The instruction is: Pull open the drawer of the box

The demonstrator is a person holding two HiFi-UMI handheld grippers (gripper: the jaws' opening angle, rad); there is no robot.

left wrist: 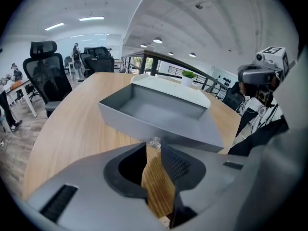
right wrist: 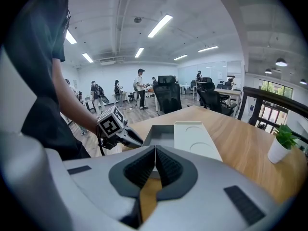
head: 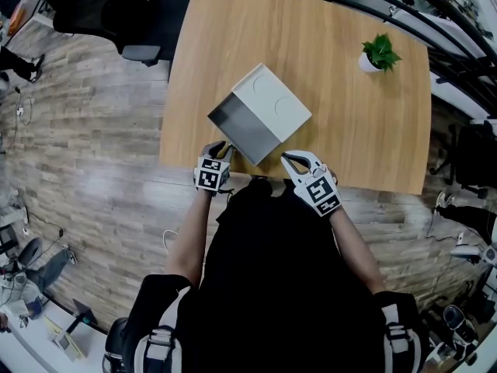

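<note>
Left gripper (left wrist: 154, 147) pinching the small clear knob (left wrist: 154, 142) with narrowed jaw tips, knob sitting on the grey drawer (left wrist: 154, 106) front, drawer standing pulled out of the white box (left wrist: 179, 87), potted plant (left wrist: 188, 76) standing behind it near the table's (left wrist: 67, 129) far edge.

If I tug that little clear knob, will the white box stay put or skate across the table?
Likely to skate: the white plastic box looks hollow and light, sits on a smooth wooden table, and nothing visibly braces it. With its grey drawer already well out and the left gripper clamped on the small clear knob, it might also tip toward you.
</note>
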